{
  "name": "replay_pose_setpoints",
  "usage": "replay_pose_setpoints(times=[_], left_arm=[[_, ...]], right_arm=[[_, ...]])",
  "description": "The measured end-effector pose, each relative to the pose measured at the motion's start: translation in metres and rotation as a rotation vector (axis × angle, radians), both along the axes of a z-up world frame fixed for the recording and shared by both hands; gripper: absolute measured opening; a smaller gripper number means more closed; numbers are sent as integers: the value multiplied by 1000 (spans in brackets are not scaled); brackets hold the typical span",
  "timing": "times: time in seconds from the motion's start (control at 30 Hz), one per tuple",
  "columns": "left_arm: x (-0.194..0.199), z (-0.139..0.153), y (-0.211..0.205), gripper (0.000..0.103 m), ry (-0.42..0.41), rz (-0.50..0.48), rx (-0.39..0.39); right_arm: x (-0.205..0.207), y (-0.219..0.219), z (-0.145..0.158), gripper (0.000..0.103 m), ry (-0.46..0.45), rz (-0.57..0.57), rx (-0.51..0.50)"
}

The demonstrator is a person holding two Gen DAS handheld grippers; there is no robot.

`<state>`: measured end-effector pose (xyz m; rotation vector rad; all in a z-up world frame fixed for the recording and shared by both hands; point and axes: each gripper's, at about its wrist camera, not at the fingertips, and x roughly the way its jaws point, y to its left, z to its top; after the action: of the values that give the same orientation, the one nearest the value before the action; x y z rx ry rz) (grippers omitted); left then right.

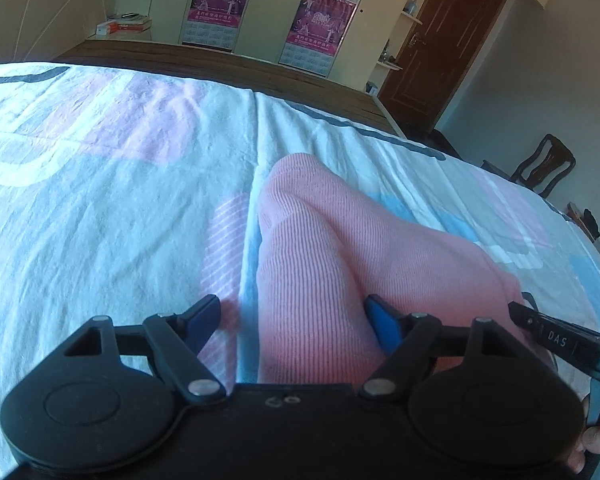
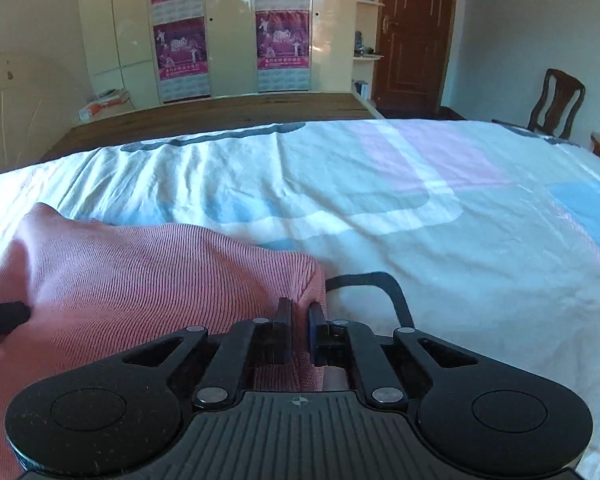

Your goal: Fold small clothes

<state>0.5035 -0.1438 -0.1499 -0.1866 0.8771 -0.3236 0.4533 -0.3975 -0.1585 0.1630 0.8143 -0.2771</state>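
Setting: bed (image 2: pixel 440 216) covered with a white sheet printed in pink, blue and grey blocks; wrinkled in places.
Garment: pink ribbed knit garment (image 1: pixel 320 248) lies on the sheet, bunched and humped rather than flat; one rounded end reaches away from the left wrist camera.
Left gripper (image 1: pixel 296 316): fingers spread wide, one on each side of the garment's near part; left finger over bare sheet, blue-padded right finger against the knit. Nothing pinched.
Right gripper (image 2: pixel 300 320): fingers pressed close, pinching the garment's corner edge; a fold of pink knit shows between the pads.
Cross view: tip of the right gripper, marked "DAS", shows at the right edge of the left wrist view, at the garment's far side.
Strap: black strap (image 2: pixel 376 284) loops on the sheet just beside the pinched corner.
Hand: fingertips of a hand (image 1: pixel 598 440) at the lower right of the left wrist view.
Background: cream wardrobe (image 2: pixel 228 40) with pink posters, brown door (image 2: pixel 416 36), wooden chair (image 2: pixel 558 100) beyond the bed.
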Motion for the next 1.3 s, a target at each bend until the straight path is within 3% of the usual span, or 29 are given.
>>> replay_pose_setpoints(times=[0.13,0.23,0.37,0.47,0.57,0.63,0.8,1.07,1.3], left_arm=[[-5,16,7,81,-21,18,-22],[-5,24,2,79,-76,5,11],[11,18,-2,78,-37,34,1],[20,7,-8,78,-1,25,19],[21,1,-14,82,-7,5,54],[22,-1,-15,85,-10,2,63],[16,7,-10,88,-16,14,71],[-26,31,-3,88,-93,-26,121],[-60,37,-13,88,-101,-61,164]], right_arm=[[-7,-3,10,8,-47,-40,16],[-12,-8,27,9,-117,-68,53],[0,1,45,13,-152,-24,59],[16,12,38,30,-104,46,78],[24,16,16,30,-45,48,36],[24,12,5,31,-54,32,10],[29,10,1,31,-28,19,-33],[-13,16,28,32,-79,63,14],[-63,37,46,32,-88,121,56]])
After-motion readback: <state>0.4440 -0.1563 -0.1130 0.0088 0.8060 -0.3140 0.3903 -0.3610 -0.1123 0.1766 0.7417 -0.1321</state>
